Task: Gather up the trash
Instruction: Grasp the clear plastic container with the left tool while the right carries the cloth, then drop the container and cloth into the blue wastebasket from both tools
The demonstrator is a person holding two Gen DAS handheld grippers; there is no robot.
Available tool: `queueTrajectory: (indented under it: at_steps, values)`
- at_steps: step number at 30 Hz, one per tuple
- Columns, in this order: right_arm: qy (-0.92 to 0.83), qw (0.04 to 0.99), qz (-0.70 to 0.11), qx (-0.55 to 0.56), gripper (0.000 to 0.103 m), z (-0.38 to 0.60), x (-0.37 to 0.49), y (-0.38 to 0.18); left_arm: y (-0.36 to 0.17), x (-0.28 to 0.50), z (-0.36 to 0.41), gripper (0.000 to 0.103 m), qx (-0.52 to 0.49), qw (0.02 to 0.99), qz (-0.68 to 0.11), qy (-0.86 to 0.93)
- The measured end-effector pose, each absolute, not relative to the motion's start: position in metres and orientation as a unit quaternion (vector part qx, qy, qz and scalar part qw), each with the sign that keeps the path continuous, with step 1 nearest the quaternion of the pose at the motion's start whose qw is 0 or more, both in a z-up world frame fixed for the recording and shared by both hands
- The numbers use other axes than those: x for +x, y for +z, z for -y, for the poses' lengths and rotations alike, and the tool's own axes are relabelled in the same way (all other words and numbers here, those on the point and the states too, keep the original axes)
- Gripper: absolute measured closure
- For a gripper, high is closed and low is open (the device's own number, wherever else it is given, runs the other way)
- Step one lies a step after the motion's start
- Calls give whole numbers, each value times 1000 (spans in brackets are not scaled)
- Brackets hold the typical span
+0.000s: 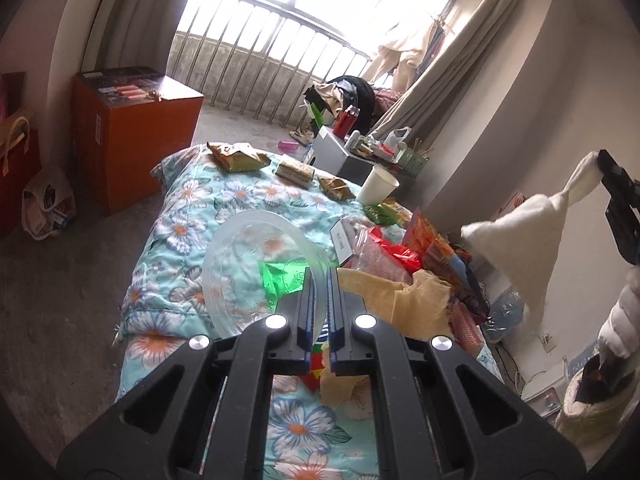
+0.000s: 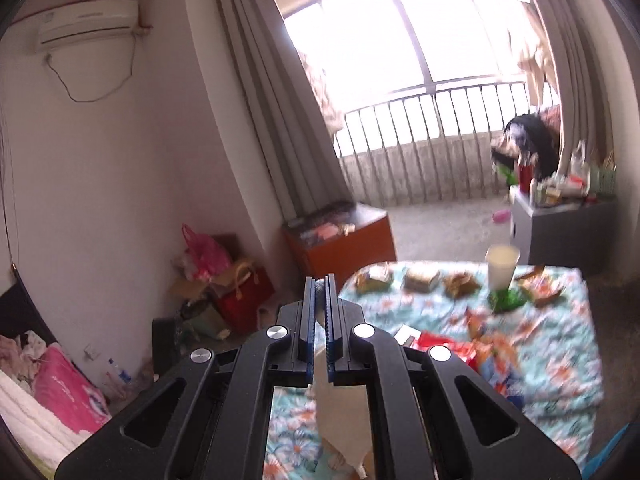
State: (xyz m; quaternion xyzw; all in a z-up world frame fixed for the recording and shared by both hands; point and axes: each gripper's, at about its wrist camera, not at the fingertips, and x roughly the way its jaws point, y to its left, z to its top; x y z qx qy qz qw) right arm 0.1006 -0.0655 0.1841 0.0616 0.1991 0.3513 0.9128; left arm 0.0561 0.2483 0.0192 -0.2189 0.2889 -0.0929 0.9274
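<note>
My left gripper [image 1: 320,276] is shut on the rim of a clear plastic bowl [image 1: 248,264], which tilts above the floral quilt [image 1: 180,220]; a green wrapper [image 1: 282,280] shows through it. A limp white sheet [image 1: 532,248] hangs from my right gripper [image 1: 600,162] at the right edge. In the right wrist view, the right gripper [image 2: 320,280] is shut with that pale sheet [image 2: 340,412] hanging below its fingers. A beige bag [image 1: 400,296], red and orange wrappers [image 1: 404,254], gold snack packets [image 1: 240,158] and a white paper cup [image 1: 378,186] lie on the quilt.
An orange cabinet [image 1: 132,132] stands on the floor to the left, with bags [image 1: 48,208] beside it. A grey side table [image 1: 340,156] crowded with bottles sits beyond the quilt. A balcony railing [image 1: 280,48] and curtains close the far end. The right wrist view is blurred.
</note>
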Motion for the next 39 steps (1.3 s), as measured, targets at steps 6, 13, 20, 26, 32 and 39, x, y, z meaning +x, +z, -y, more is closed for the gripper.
queueTrajectory:
  at_steps: [6,13,20,26,32,39]
  values:
    - [319,929,-170,84,98,103,81,198,53,46,-222,99,-188,937,-266,-130]
    - [238,953,-143,121,98,185,50,198,88,52,-164,99,-145,931,-259,-212]
    - [94,978,-114,150,98,296,16,190,121,81,-49,99,-79,895,-276,-341]
    - [-25,981,-104,164,98,385,-1,168,124,118,103,99,-2,830,-333,-448]
    - [-116,960,-159,201,98,483,28,106,90,145,281,99,148,772,-375,-491]
    - [-167,910,-276,260,98,588,102,-13,-21,161,446,99,330,693,-414,-490]
